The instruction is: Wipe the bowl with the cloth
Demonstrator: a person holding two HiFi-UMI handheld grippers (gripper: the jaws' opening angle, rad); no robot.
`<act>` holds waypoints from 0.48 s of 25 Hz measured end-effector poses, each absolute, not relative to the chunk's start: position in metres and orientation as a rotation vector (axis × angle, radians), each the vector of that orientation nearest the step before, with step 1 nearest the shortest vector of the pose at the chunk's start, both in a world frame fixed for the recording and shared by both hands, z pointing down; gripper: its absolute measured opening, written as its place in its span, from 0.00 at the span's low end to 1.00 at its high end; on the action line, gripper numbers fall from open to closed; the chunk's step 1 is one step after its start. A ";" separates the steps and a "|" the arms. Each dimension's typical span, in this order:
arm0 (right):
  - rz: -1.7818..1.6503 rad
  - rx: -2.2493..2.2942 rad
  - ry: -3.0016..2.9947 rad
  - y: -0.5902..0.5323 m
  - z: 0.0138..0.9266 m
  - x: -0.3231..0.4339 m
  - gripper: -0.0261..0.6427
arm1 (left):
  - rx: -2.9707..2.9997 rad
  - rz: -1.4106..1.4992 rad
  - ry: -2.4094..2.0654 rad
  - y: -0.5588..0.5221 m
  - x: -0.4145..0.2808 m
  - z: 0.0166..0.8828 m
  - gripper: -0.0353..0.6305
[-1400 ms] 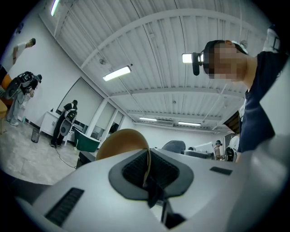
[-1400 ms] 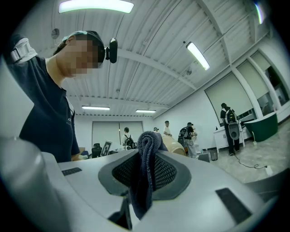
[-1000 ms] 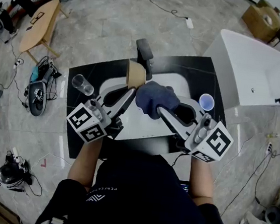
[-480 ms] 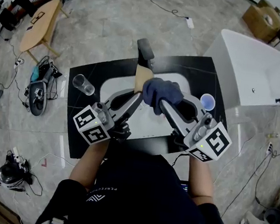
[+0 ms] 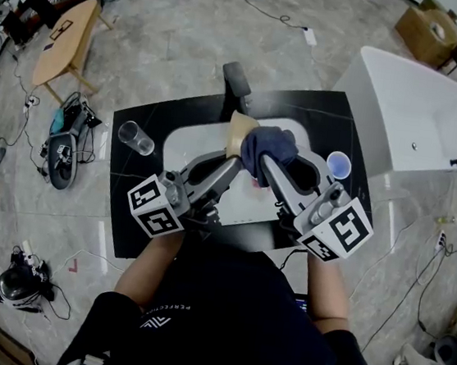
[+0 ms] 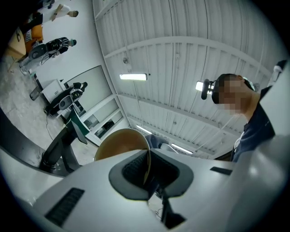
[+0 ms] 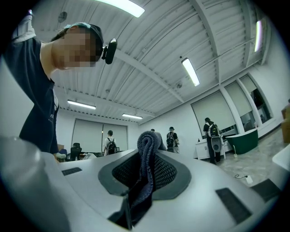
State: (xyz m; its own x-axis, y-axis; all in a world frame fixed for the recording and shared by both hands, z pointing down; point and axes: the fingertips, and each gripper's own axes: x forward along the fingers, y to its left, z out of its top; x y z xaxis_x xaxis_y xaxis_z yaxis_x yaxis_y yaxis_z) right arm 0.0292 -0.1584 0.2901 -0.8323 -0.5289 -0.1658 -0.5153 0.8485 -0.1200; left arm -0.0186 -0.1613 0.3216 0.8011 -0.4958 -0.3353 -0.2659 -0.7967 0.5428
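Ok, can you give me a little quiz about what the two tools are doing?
1. True or false: the left tool is shut on the bowl's rim.
2. What does the right tool hold? A spoon, B cloth, C brush.
3. What colour is the small cup at the right side of the black table?
Key: 1 true; 2 B; 3 blue.

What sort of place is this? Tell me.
Probably a testing lab or showroom hall: a freestanding white bathtub, a black sink counter in open floor, and backpacked people under strip lights.
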 end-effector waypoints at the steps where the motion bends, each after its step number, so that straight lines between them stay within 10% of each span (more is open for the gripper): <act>1: -0.109 -0.822 2.829 -0.162 0.291 0.030 0.16 | 2.507 -0.649 -0.566 -0.163 -0.019 0.322 0.08; 12: -0.212 -0.936 2.732 -0.180 0.295 0.046 0.16 | 2.483 -0.698 -0.509 -0.162 -0.017 0.314 0.08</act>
State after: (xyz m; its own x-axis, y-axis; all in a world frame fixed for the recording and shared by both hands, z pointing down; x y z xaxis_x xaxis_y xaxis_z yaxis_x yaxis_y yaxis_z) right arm 0.0457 -0.1801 0.2952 -0.7643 -0.6183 -0.1831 -0.5827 0.7839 -0.2146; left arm -0.0172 -0.1620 0.3136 0.7979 -0.4726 -0.3743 -0.2119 -0.8011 0.5598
